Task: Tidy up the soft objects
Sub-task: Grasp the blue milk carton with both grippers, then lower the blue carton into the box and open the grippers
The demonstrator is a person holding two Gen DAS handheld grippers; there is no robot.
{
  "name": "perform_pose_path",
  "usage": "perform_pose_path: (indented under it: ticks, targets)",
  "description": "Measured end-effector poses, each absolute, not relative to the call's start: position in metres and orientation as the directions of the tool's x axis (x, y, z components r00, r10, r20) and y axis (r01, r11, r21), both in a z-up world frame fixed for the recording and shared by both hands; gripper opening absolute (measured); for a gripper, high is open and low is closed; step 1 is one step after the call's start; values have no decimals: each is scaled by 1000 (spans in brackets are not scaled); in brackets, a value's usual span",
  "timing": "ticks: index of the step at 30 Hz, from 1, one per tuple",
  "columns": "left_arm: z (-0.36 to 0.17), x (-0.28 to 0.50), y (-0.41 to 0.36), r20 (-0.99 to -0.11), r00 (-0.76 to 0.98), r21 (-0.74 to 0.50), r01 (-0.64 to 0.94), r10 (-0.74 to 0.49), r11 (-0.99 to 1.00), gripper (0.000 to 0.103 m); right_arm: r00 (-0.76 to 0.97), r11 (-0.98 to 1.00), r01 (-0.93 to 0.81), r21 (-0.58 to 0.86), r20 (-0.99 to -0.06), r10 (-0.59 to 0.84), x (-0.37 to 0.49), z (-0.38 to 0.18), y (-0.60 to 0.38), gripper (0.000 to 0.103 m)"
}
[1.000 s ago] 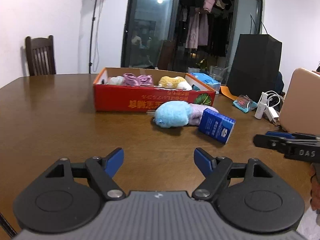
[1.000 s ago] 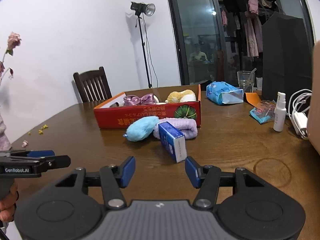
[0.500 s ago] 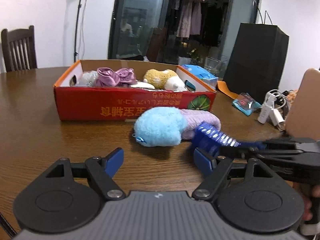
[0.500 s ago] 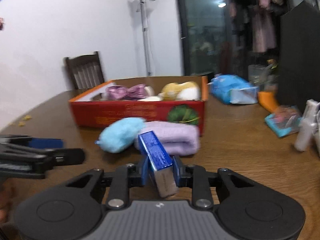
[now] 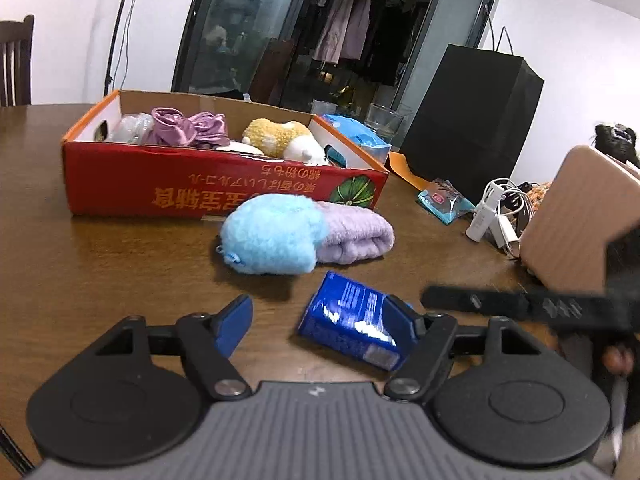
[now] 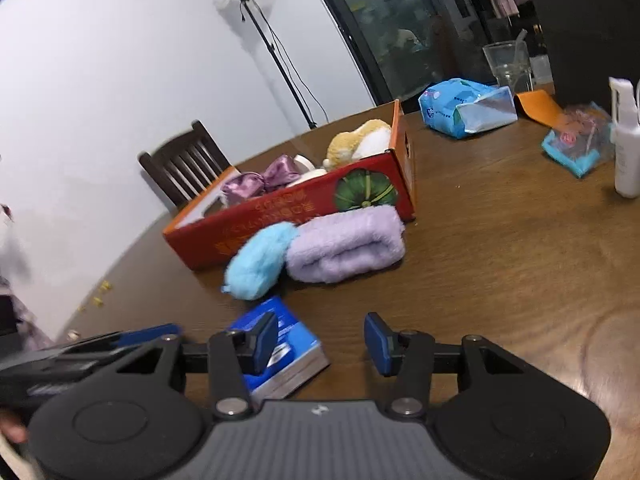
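Observation:
A red cardboard box (image 5: 208, 188) (image 6: 304, 208) holds a purple satin scrunchie (image 5: 188, 126) and a yellow-white plush (image 5: 284, 140). In front of it lie a light blue fluffy toy (image 5: 272, 240) (image 6: 260, 260) and a folded lilac towel (image 5: 352, 236) (image 6: 348, 244). A blue carton (image 5: 352, 324) (image 6: 284, 348) lies flat on the table close to both grippers. My left gripper (image 5: 324, 320) is open, the carton by its right finger. My right gripper (image 6: 320, 340) is open, the carton by its left finger.
The brown wooden table (image 6: 500, 248) carries a blue tissue pack (image 6: 464, 108), a glass (image 6: 508, 64), a small teal packet (image 6: 576, 144), a white spray bottle (image 6: 626, 140), cables (image 5: 508, 200), a black bag (image 5: 472, 128) and a pink case (image 5: 576, 224). A chair (image 6: 184, 168) stands behind.
My right gripper had shut on the blue carton, moved it back toward me, then opened and let it go flat on the table. My left gripper moved closer to the toys.

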State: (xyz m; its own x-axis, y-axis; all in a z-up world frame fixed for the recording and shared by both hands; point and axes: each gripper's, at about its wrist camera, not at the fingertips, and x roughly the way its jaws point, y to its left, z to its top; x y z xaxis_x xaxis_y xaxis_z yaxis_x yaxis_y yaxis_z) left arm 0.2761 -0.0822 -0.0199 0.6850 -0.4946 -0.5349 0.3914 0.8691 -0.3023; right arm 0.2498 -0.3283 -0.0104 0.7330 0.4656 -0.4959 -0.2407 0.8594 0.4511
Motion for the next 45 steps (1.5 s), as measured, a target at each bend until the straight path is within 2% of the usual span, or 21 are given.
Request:
perform_pose_path:
  ticks: [2,4,7,10,13,16,20,24,29,34,37,39,41,43,45]
  targets:
    - [-25,292,-88,-550,653,-337,397,-520,854,57,730,844,-228,484,-489,478,240,-14,-325,47]
    - [-32,306,-92,-575,606,-396,383,-550,835,34,722,824,-221,521,-480,498,242,-18,-321,42]
    - [-37,305,-93,-583,576,-449,359,-573,818,26,721,810,-199,552,-478,503,239,-25,-316,33]
    - [-37,284,-90,-592,565,-458,349,-574,817,26,733,827,-179,532,-488,473,240,-27,-313,26]
    - [-36,266,-84,-584,567,-468,349,-581,811,26,727,826,-194,530,-488,484,240,-25,-315,23]
    - [-36,270,-79,-578,594,-470,317,-559,824,31,738,834,-177,523,-490,464,242,-25,-318,23]
    - [-40,287,-81,-580,576,-518,285,-576,807,32,729,835,-185,518,-498,470,246,-25,-314,23]
    - [-34,285,-88,-574,582,-500,309,-576,809,24,732,847,-189,497,-504,459,246,-22,-309,24]
    - [10,306,-83,-473,666,-472,362,-577,804,23,783,853,-251,457,-422,456,263,20,-305,24]
    - [49,386,-71,-435,709,-468,349,-556,812,23,815,873,-314,373,-366,450,335,66,-284,24]
    - [45,438,-65,-494,704,-473,275,-510,837,23,774,860,-295,415,-425,470,397,64,-273,24]
    - [32,465,-63,-557,683,-452,228,-473,862,23,729,862,-268,429,-495,473,434,53,-264,24]
    - [17,479,-64,-618,659,-404,201,-428,892,23,685,872,-252,419,-559,467,458,41,-252,24]
    - [1,486,-62,-662,644,-360,175,-383,916,29,644,877,-237,418,-608,464,474,26,-242,24]
    - [-8,485,-63,-670,660,-302,177,-340,937,29,633,894,-243,376,-637,440,480,16,-229,23]
